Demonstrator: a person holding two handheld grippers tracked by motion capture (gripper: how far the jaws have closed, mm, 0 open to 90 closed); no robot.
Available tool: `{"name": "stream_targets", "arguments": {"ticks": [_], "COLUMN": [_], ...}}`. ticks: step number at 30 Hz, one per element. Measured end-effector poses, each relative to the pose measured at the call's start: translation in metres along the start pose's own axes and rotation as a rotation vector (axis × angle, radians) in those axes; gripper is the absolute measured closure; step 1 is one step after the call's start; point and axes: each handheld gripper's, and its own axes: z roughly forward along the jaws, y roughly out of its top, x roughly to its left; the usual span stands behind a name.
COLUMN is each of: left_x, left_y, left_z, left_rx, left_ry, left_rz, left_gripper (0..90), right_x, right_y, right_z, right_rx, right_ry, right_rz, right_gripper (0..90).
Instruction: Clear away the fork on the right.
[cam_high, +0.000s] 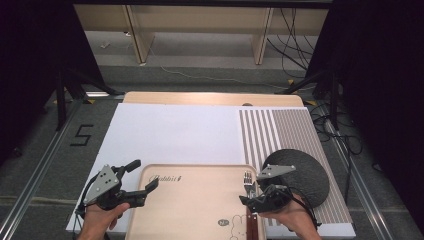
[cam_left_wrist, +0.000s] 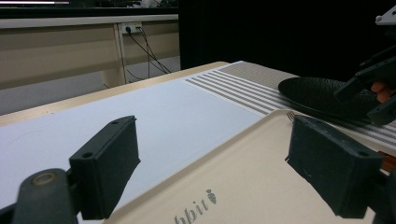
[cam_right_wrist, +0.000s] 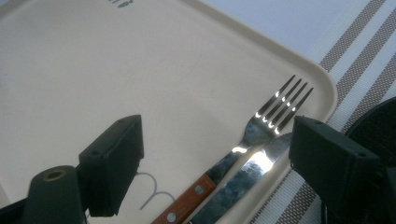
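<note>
With the right gripper (cam_right_wrist: 215, 158) jaws apart just above the fork (cam_right_wrist: 261, 130) and knife (cam_right_wrist: 238, 179) at the tray (cam_high: 190, 210) rim (left gripper (cam_high: 142, 182) also agape), a careless brush could tip the knife off.

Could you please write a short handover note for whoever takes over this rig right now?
Right gripper: open, nothing between the jaws, above the tray's right edge.
Left gripper: open and empty, at the tray's left edge.
Fork and wood-handled knife: lying side by side in the tray, along its right rim, tines and blade pointing away from the person.
Black plate: on the striped mat, right of the tray, nothing on it.
Done: cutlery appears placed in the tray.
Left: probably the plate; judge that yourself.
</note>
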Motion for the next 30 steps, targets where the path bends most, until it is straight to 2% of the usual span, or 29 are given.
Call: {"name": "stream_targets", "arguments": {"ticks": [1,2,3,5,8,10,11,12,14,16,17,18,19,21,22,23,24,26,27,28,29,30], "left_x": [0.000,0.000,0.000,0.000,0.000,0.000,0.000,0.000,0.000,0.000,0.000,0.000,0.000,0.000,0.000,0.000,0.000,0.000,0.000,0.000,0.000,0.000], "left_y": [0.000,0.000,0.000,0.000,0.000,0.000,0.000,0.000,0.000,0.000,0.000,0.000,0.000,0.000,0.000,0.000,0.000,0.000,0.000,0.000,0.000,0.000], "left_z": [0.000,0.000,0.000,0.001,0.001,0.000,0.000,0.000,-0.001,-0.001,-0.001,-0.001,-0.001,0.000,0.000,0.000,0.000,0.000,-0.001,-0.001,-0.001,-0.001], "left_rx": [-0.001,-0.002,-0.003,-0.001,0.000,-0.002,-0.001,-0.001,-0.001,-0.002,-0.001,-0.001,-0.001,-0.002,-0.001,0.000,0.000,0.000,-0.001,-0.003,-0.004,-0.003], "left_ry": [0.000,0.001,0.000,0.000,0.000,0.001,0.002,0.003,0.003,0.002,0.002,0.002,0.002,0.002,0.003,0.003,0.003,0.002,0.002,0.002,0.002,0.002], "left_rz": [-0.001,-0.001,-0.001,-0.002,-0.002,-0.002,-0.001,-0.001,-0.001,-0.002,-0.002,-0.003,-0.003,-0.003,-0.002,-0.002,-0.002,-0.003,-0.003,-0.005,-0.006,-0.006], "left_gripper": [15.7,15.7,15.7,15.7,15.7,15.7,15.7,15.7,15.7,15.7,15.7,15.7,15.7,15.7,15.7,15.7,15.7,15.7,15.7,15.7,15.7,15.7], "right_x": [-0.002,-0.001,-0.003,-0.006,-0.010,-0.013,-0.013,-0.015,-0.018,-0.021,-0.021,-0.024,-0.024,-0.026,-0.025,-0.028,-0.028,-0.029,-0.031,-0.031,-0.033,-0.034], "right_y": [-0.001,-0.001,-0.002,-0.002,-0.003,-0.004,-0.004,-0.005,-0.006,-0.006,-0.007,-0.008,-0.008,-0.010,-0.010,-0.011,-0.011,-0.013,-0.013,-0.014,-0.015,-0.016], "right_z": [0.000,-0.002,-0.001,-0.005,-0.007,-0.008,-0.009,-0.011,-0.012,-0.014,-0.013,-0.015,-0.017,-0.018,-0.019,-0.018,-0.021,-0.022,-0.023,-0.024,-0.023,-0.025], "right_rx": [-0.015,-0.002,-0.025,-0.009,-0.037,-0.054,-0.050,-0.033,-0.064,-0.059,-0.082,-0.061,-0.041,-0.052,-0.043,-0.071,-0.046,-0.049,-0.049,-0.048,-0.064,-0.056], "right_ry": [-0.016,-0.007,-0.008,-0.008,-0.017,-0.021,-0.027,-0.032,-0.037,-0.032,-0.047,-0.041,-0.036,-0.043,-0.048,-0.051,-0.046,-0.043,-0.057,-0.053,-0.049,-0.062], "right_rz": [-0.003,0.031,0.025,0.034,0.050,0.044,0.058,0.053,0.052,0.054,0.075,0.065,0.085,0.094,0.128,0.089,0.130,0.141,0.120,0.143,0.125,0.128], "right_gripper": [18.6,18.6,18.4,18.2,17.6,17.4,17.3,17.0,17.0,17.0,17.0,17.0,17.0,17.0,17.0,17.0,17.0,17.0,17.0,17.0,17.0,17.0]}}
